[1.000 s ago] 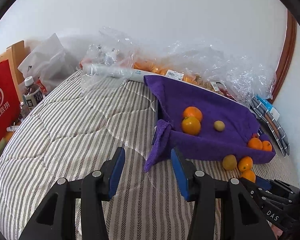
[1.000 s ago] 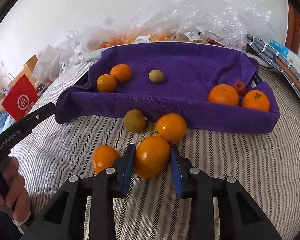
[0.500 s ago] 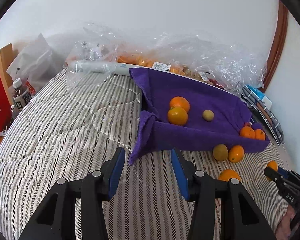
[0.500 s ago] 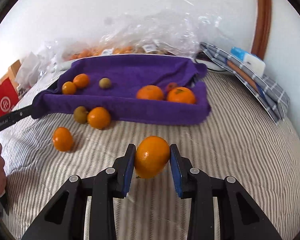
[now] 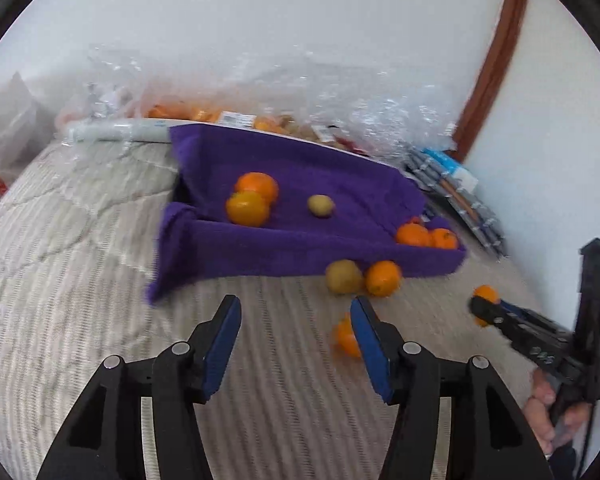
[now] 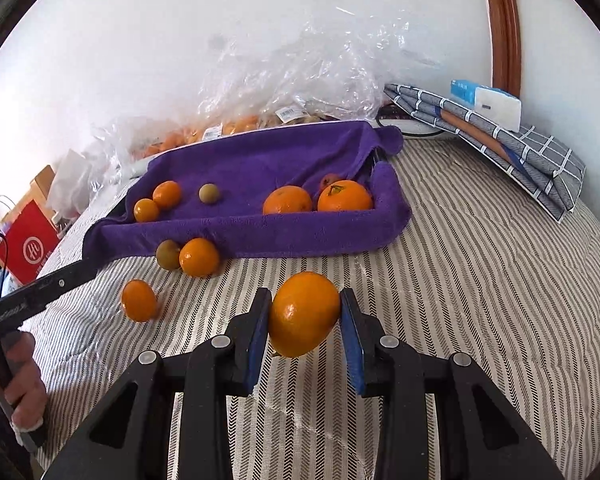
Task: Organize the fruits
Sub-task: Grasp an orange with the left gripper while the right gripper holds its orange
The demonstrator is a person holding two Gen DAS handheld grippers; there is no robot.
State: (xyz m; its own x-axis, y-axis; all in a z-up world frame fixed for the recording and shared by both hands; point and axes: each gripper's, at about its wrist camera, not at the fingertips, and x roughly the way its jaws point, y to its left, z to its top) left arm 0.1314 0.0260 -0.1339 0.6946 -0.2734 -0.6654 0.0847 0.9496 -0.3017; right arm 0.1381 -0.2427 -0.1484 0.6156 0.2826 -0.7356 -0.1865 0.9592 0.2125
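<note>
A tray lined with a purple towel (image 5: 300, 252) (image 6: 260, 232) stands on the striped bed. It holds two small oranges (image 6: 160, 202), a small greenish fruit (image 6: 209, 193) and two big oranges (image 6: 316, 200). In front of it lie a brownish fruit (image 5: 343, 277), an orange (image 5: 383, 278) and another orange (image 5: 346, 336), the last partly behind my left finger. My left gripper (image 5: 296, 308) hovers over the bed, its jaws opening with nothing between them. My right gripper (image 6: 304, 296) is shut on a large orange (image 6: 304, 314), held above the bed to the right of the loose fruit.
Clear plastic bags of fruit (image 6: 292, 80) are piled along the wall behind the tray. Folded checked cloth (image 6: 500, 148) with a tissue pack lies at the far right. A red bag (image 6: 28, 244) stands off the bed's left side. A person's hand (image 6: 16, 376) grips the left handle.
My right gripper lifted the large orange off the bed and carried it right, away from the loose fruit. My left gripper swung right toward the loose fruit and its jaws widened.
</note>
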